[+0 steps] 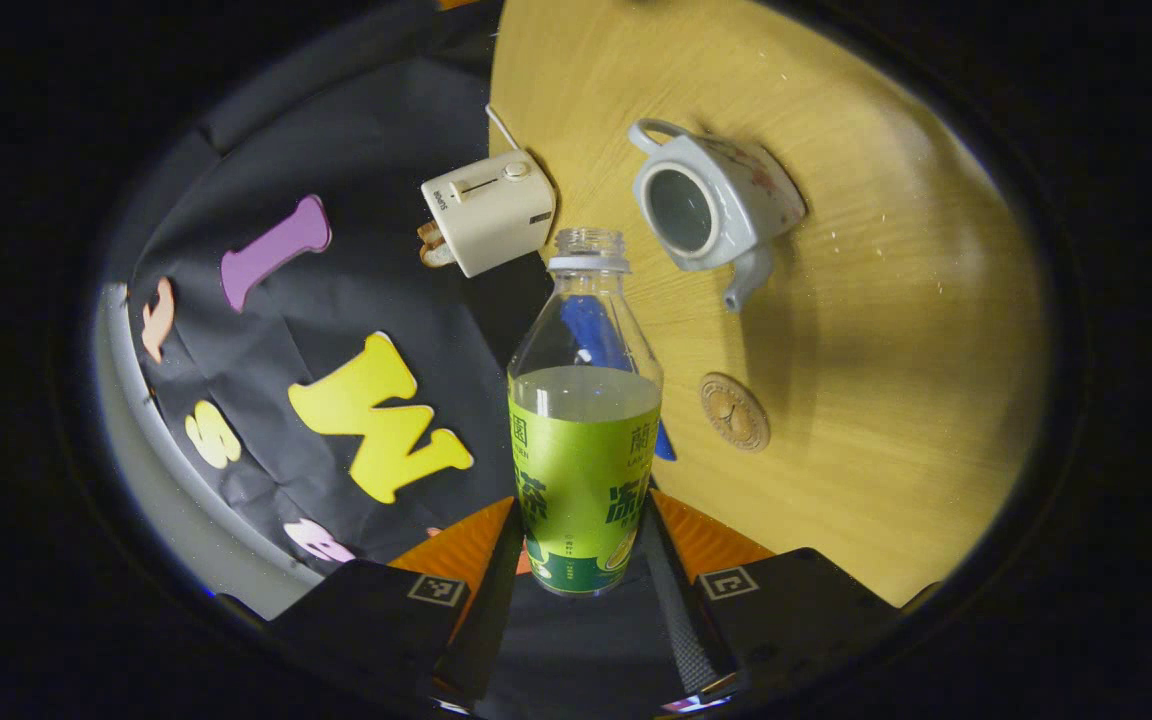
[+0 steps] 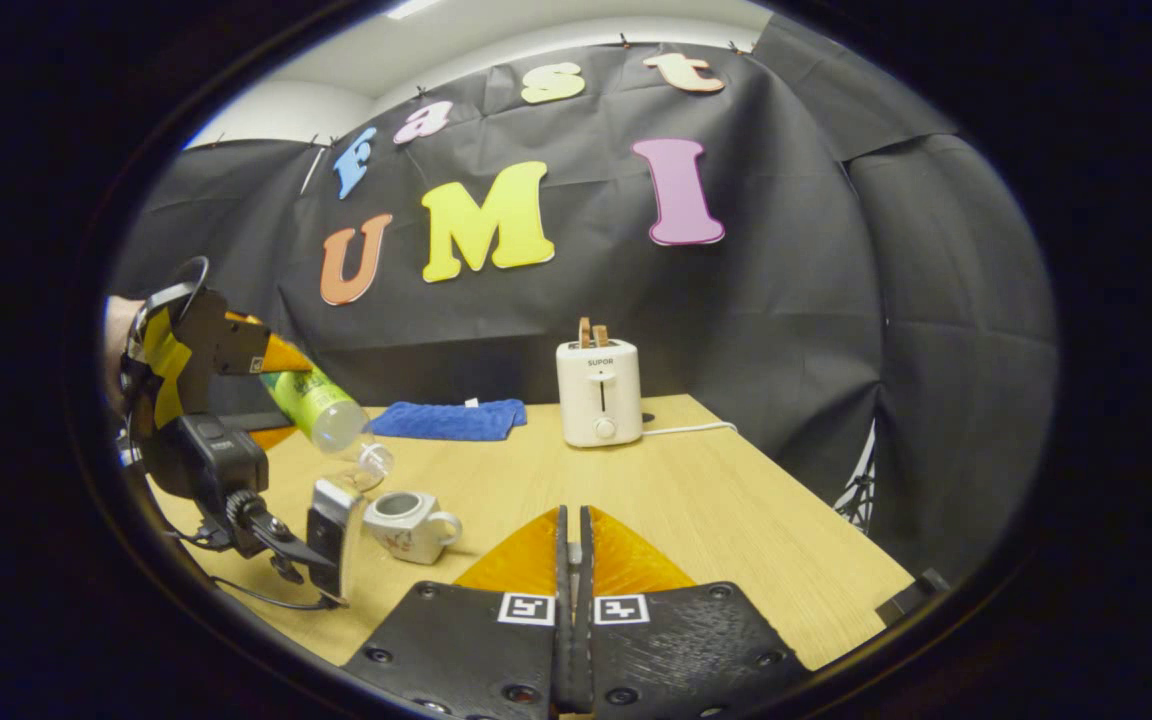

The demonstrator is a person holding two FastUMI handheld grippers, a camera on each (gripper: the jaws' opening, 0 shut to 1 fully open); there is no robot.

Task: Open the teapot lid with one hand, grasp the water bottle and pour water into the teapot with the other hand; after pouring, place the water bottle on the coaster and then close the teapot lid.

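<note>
Fingers of the left gripper (image 1: 584, 575) are clamped on the water bottle (image 1: 584, 440), held tilted with its open neck above and just short of the lidless teapot (image 1: 711, 205). Judging by that gap, tipping further now could send water onto the tabletop (image 1: 886, 330) instead of into the opening. The coaster (image 1: 734, 411) lies near the teapot, with bare wood around it. A toaster (image 1: 488, 210) stands near the far edge. The right gripper (image 2: 573, 560) has its fingers together, over open tabletop; whether they hold the lid, I cannot tell.
</note>
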